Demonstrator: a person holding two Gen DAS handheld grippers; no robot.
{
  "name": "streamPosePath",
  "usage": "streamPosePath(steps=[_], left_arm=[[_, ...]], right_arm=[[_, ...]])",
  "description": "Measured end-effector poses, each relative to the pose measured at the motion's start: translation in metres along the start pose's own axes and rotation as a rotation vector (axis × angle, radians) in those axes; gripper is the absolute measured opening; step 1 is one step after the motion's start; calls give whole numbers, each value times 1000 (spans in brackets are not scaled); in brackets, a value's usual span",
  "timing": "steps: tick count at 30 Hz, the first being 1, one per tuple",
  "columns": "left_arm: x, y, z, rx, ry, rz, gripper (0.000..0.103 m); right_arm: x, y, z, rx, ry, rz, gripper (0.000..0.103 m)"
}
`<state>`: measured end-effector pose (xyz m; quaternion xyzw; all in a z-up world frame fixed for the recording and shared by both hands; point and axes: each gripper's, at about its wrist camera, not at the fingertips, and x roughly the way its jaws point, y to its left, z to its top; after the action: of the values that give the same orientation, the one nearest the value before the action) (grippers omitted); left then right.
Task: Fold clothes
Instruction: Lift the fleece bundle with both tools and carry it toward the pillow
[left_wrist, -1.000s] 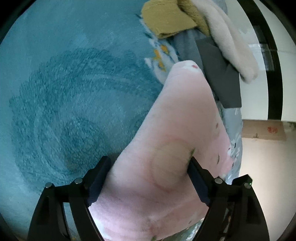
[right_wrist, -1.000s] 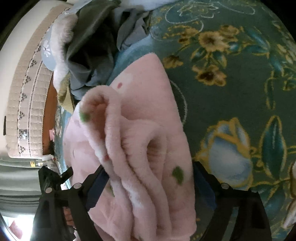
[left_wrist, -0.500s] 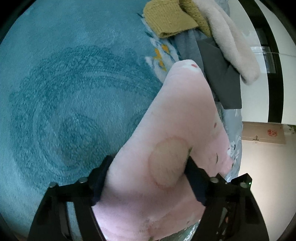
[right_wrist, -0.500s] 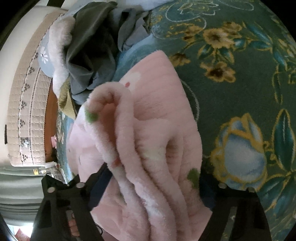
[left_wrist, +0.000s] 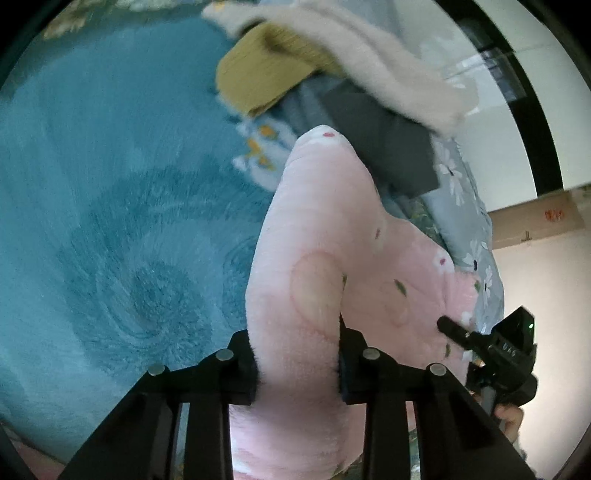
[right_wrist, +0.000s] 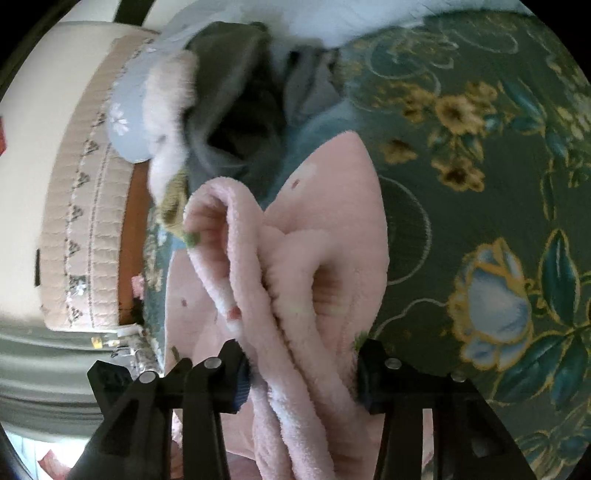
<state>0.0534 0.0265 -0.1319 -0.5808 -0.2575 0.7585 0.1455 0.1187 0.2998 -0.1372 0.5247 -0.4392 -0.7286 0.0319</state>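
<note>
the left gripper has narrowed onto the pink fleece: a second ago its jaws stood wide with the cloth loose between them, and now both pads press into a ridge of it, so it is clamped on the fleece. the right gripper also has the pink fleece bunched between its jaws in several thick rolls, much as it did a second ago, and the pads bite into the bundle, so it grips too. in the left view the right gripper has come into sight at the near right, just beside the fleece's right part, with a bit of the person's hand below it; it was not in that view before. so the two tools have drawn closer together, each holding a part of the same garment. the fleece lies on the bed cover, rising from the near edge toward the far middle, with the pile of other clothes beyond it at the far right; in the right view that pile sits far and left. my reading is that a fold is under way, with both held parts being brought toward each other, though how many folds the fleece already carries i cannot tell. the blur in the far cloth suggests the left tool is moving.
</note>
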Motion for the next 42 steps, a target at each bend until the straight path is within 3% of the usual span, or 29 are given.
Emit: streamPosePath(steps=[14, 27, 31, 35, 42], left_arm=[[-73, 6, -9, 26, -160, -27, 32], [-127, 11, -38, 92, -231, -119, 32], [-143, -5, -36, 148, -208, -148, 32], [-155, -43, -29, 249, -118, -196, 32], [-142, -98, -30, 412, 10, -183, 32]], right_arm=[[-29, 55, -26, -120, -21, 70, 47], [-77, 93, -67, -112, -92, 30, 47], [-115, 98, -91, -90, -172, 29, 47], [-163, 91, -121, -42, -281, 36, 47], [-194, 40, -151, 102, -363, 76, 47]])
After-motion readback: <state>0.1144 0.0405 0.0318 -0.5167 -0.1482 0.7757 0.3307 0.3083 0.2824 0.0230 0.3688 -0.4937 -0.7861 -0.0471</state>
